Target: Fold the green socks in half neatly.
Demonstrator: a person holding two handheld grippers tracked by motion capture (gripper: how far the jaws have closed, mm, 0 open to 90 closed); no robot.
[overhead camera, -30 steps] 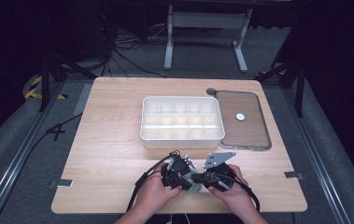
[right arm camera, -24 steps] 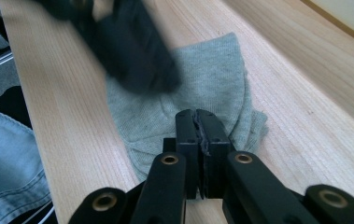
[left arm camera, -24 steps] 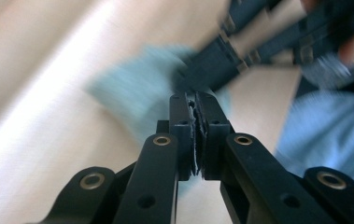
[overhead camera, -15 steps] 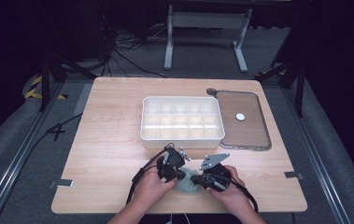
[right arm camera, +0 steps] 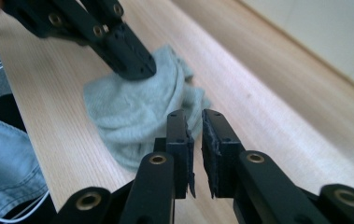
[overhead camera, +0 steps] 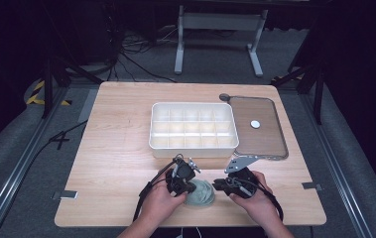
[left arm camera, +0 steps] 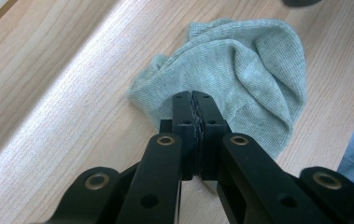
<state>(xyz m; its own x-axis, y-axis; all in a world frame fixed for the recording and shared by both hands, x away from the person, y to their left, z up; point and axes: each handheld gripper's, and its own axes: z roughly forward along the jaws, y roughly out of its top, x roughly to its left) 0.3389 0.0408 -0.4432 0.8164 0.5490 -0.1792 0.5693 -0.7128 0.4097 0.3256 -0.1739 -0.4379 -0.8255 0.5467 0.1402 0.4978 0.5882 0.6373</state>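
Note:
A crumpled grey-green cloth (overhead camera: 201, 193) (left arm camera: 254, 79) (right arm camera: 128, 112) lies on the wooden table near its front edge, between the person's two hands. My left gripper (overhead camera: 189, 185) (left arm camera: 193, 95) is shut, its tips resting on the cloth's near edge; no fabric shows between its pads. In the right gripper view that left gripper (right arm camera: 137, 70) comes in from the upper left and presses on top of the cloth. My right gripper (overhead camera: 218, 184) (right arm camera: 194, 116) sits just beside the cloth, jaws a narrow gap apart with nothing between them.
A white compartment box (overhead camera: 194, 148) stands at the table's middle, beyond both grippers. A brown flat tray (overhead camera: 267, 141) with a small white disc (overhead camera: 255, 124) lies to its right. The front table edge and the person's denim (right arm camera: 6, 158) are close behind the cloth.
The two grippers have drawn apart from each other, and the cloth now lies exposed between them. Both hands have shifted slightly toward the front edge.

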